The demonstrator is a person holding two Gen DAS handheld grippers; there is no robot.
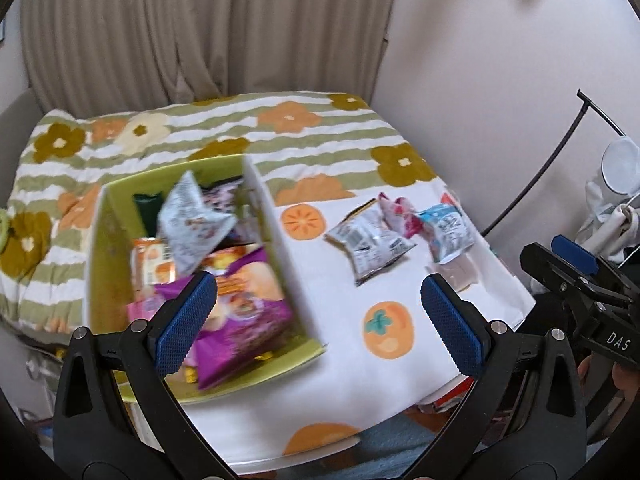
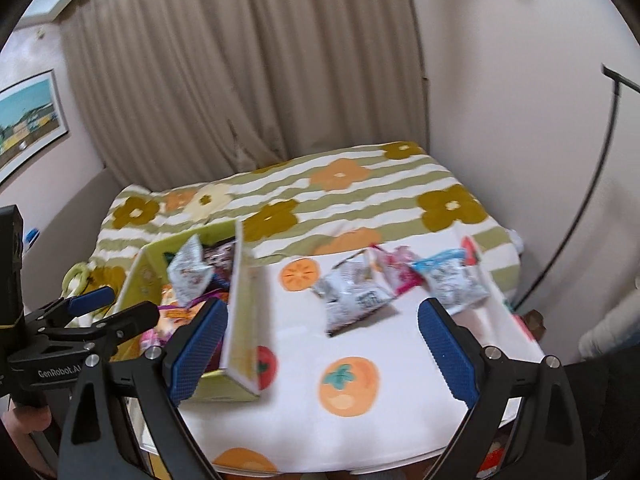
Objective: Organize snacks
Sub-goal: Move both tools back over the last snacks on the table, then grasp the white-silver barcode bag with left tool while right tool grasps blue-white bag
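Note:
A green box (image 1: 104, 240) (image 2: 240, 304) on the table holds several snack packs: a purple bag (image 1: 244, 312), an orange pack (image 1: 154, 266) and a silver pack (image 1: 192, 224) (image 2: 188, 272) on top. Three loose packs lie on the white cloth to the right: a silver one (image 1: 368, 240) (image 2: 352, 296), a pink one (image 1: 400, 212) (image 2: 398, 272) and a blue-white one (image 1: 448, 228) (image 2: 456, 280). My left gripper (image 1: 320, 320) is open and empty above the box's right side; it also shows in the right wrist view (image 2: 104, 304). My right gripper (image 2: 320, 348) is open and empty above the cloth.
A white tablecloth with orange fruit prints (image 1: 388, 328) (image 2: 348, 384) covers the table. A flowered, green-striped blanket (image 1: 288, 120) (image 2: 340, 176) lies behind, below beige curtains (image 2: 240, 60). A black curved stand (image 1: 560, 152) rises at the right wall.

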